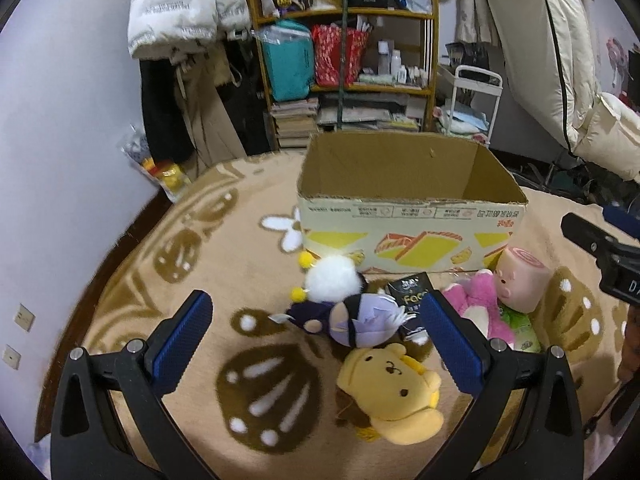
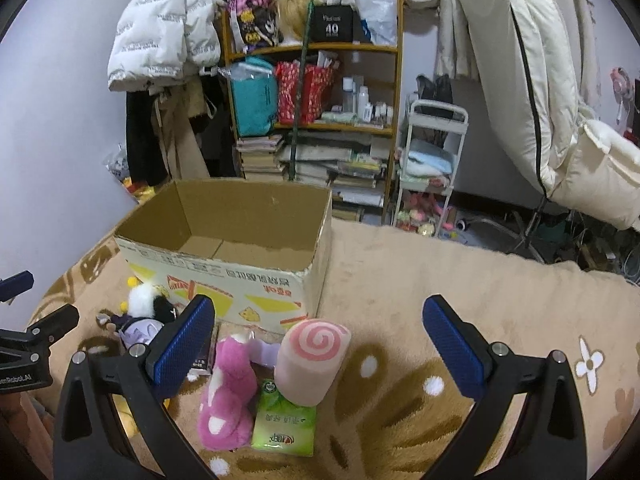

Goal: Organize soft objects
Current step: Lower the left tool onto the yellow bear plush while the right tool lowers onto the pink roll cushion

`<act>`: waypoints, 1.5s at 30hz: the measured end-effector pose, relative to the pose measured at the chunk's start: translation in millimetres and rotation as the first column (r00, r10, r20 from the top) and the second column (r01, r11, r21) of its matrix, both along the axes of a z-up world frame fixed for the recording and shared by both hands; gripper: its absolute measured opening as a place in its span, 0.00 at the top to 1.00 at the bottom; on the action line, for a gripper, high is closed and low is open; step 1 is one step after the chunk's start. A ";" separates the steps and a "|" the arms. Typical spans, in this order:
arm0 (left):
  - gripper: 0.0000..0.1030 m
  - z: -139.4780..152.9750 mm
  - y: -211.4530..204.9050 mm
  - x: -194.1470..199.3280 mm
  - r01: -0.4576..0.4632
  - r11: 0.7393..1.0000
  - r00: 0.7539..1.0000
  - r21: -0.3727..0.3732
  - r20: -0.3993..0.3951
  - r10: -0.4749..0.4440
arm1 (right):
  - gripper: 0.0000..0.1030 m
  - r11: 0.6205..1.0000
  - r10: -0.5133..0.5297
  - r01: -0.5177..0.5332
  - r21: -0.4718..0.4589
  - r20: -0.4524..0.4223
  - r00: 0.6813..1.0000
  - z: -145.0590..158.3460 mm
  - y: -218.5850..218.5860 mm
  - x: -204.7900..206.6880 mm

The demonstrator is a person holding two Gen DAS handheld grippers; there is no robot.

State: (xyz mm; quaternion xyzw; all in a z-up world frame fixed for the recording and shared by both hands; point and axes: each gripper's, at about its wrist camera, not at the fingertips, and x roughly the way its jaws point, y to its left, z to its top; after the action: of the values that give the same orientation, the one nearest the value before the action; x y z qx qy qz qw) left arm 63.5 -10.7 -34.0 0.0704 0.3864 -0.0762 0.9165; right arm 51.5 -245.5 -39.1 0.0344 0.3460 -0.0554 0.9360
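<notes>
Both the left tool (image 1: 316, 338) and right tool (image 2: 318, 342) gape wide and empty over plush toys piled low-centre before the cardboard box (image 1: 404, 200); the yellow dog plush (image 1: 394, 390) looks light and squashy, best pinched across its head.

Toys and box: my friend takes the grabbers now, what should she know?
Left gripper: open, holding nothing, hovering over the yellow dog plush and purple-haired doll.
Right gripper: open, holding nothing, over the pink bear and swirl-roll plush.
The white pom-pom plush and the green tissue pack also lie on the blanket, in front of the cardboard box.
Done: nothing; the visible part of the box looks empty.
Left: probably move each soft toy into the box.
</notes>
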 end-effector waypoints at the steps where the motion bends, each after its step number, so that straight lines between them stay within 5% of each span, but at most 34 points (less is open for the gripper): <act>1: 0.01 -3.2 -1.4 3.5 0.003 1.000 1.000 -0.010 -0.019 -0.004 | 0.00 1.000 0.000 0.000 0.008 -0.012 1.000 -2.1 -1.1 2.2; 11: 0.01 -32.3 -12.6 25.7 0.012 1.000 0.990 0.003 -0.141 -0.012 | 0.00 0.998 0.015 -0.007 0.061 -0.124 0.992 -27.4 -19.5 26.1; 33: 0.01 -93.3 -36.8 38.6 0.118 0.991 0.908 0.070 -0.412 -0.079 | 0.00 0.983 0.048 0.017 0.182 -0.343 0.938 -82.8 -35.4 50.8; 45: 0.06 -124.9 -28.5 48.8 0.074 0.997 0.823 0.021 -0.566 -0.050 | 0.33 0.975 0.116 -0.035 0.219 -0.371 0.921 -90.8 -27.3 53.5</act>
State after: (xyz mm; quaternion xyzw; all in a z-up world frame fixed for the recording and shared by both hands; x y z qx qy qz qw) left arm 112.3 -39.3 -158.9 0.0764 0.6393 -0.1152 0.7564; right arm 105.0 -272.7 -129.9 0.1072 0.5263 0.0117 0.8434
